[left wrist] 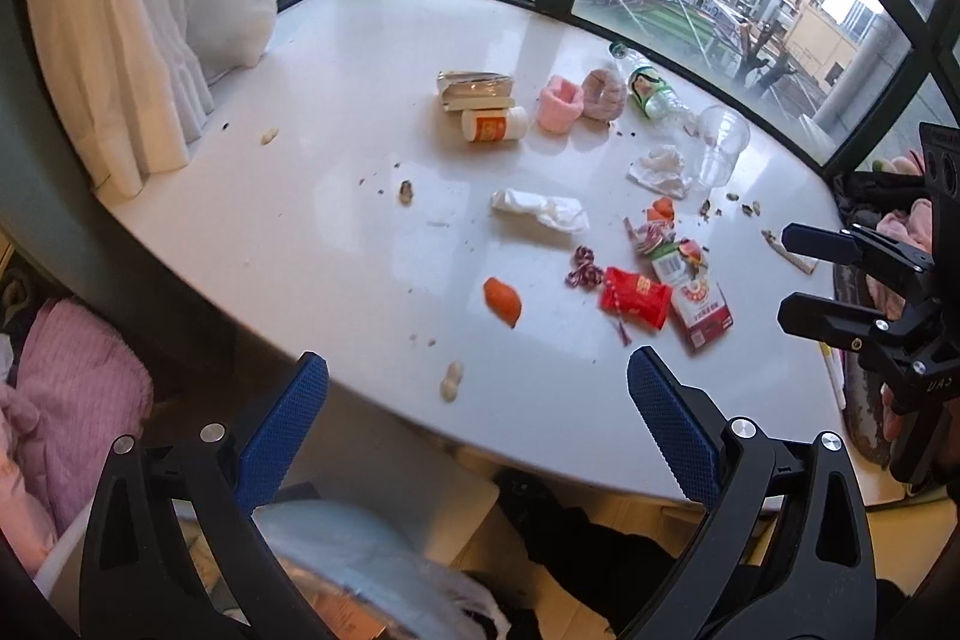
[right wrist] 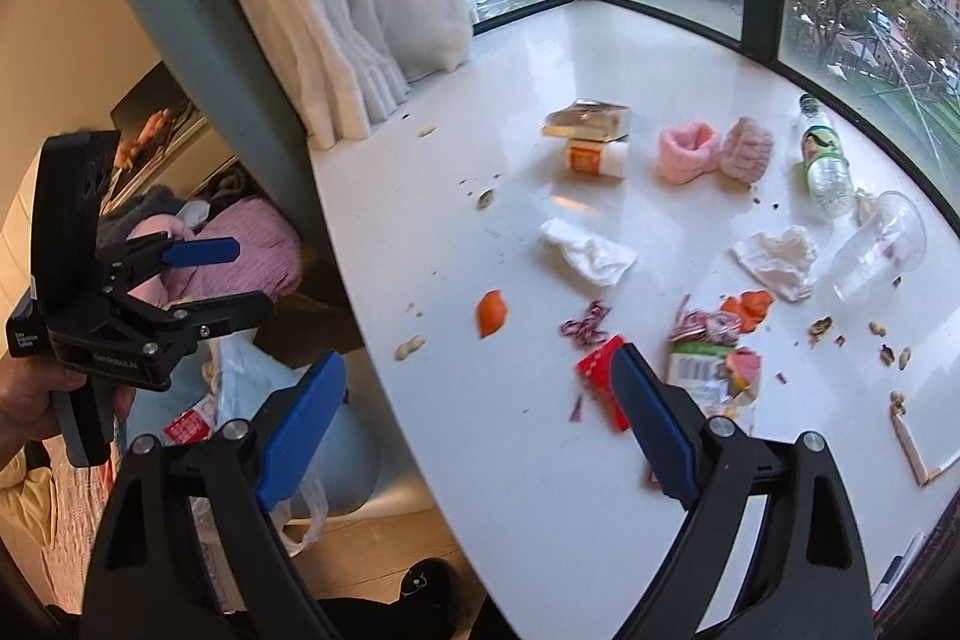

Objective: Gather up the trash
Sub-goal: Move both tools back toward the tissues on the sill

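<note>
Trash lies scattered on the white window ledge (left wrist: 360, 232): a red wrapper (left wrist: 635, 303), a snack packet (left wrist: 696, 298), orange peel (left wrist: 503, 301), crumpled tissues (left wrist: 540, 208), a clear plastic cup (left wrist: 720, 148), a plastic bottle (left wrist: 651, 91) and peanut shells. My left gripper (left wrist: 477, 382) is open and empty, at the ledge's near edge above a bin with a blue bag (left wrist: 336, 538). My right gripper (right wrist: 480, 382) is open and empty, its right finger just in front of the red wrapper (right wrist: 597, 370). Each gripper shows in the other's view, the right (left wrist: 798, 274) and the left (right wrist: 240, 274).
A white pill bottle (left wrist: 495, 124), a small box (left wrist: 474, 88) and two pink knitted cuffs (left wrist: 561, 103) sit further back. White curtains (left wrist: 150, 10) hang at the left. Pink clothes (left wrist: 78, 388) lie below the ledge. Window glass bounds the far side.
</note>
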Motion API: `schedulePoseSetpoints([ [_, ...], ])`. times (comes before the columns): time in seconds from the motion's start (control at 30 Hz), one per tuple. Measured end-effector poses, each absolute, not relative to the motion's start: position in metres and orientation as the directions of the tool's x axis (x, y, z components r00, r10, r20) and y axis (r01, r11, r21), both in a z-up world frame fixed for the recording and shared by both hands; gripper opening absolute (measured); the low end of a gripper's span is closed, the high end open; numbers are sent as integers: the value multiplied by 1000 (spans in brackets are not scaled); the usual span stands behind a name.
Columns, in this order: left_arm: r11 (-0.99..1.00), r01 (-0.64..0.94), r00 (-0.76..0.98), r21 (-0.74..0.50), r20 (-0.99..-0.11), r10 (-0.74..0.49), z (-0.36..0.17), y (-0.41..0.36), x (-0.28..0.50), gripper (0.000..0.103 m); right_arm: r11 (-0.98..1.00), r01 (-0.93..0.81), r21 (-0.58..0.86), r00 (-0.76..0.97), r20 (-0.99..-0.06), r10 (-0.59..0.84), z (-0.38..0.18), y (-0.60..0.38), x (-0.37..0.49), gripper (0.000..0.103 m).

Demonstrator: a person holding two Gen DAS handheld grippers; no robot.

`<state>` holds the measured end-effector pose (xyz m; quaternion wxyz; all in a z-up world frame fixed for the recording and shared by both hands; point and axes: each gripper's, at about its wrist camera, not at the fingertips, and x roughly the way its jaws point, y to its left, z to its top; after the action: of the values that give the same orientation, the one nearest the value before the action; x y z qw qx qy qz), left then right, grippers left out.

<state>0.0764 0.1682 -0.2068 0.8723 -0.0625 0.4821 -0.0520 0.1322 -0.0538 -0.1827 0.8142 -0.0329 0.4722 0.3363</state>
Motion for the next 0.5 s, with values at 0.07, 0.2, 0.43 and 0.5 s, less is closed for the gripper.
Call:
schedulePoseSetpoints([
  [0.07,987,44,534,-154,-832,-154,-205,159,87,97,778,-572,260,336,-791,511,-182,-61,142,87],
  [0.2,985,73,533,-155,-829,-170,-203,142,107,97,786,-566,247,346,-794,499,-184,-75,157,87],
  [0.43,981,126,521,-148,-831,-192,-204,112,137,97,807,-532,257,358,-795,489,-190,-102,181,87],
  [0.5,980,138,521,-145,-831,-197,-204,105,144,97,811,-525,257,361,-796,486,-192,-107,186,87],
])
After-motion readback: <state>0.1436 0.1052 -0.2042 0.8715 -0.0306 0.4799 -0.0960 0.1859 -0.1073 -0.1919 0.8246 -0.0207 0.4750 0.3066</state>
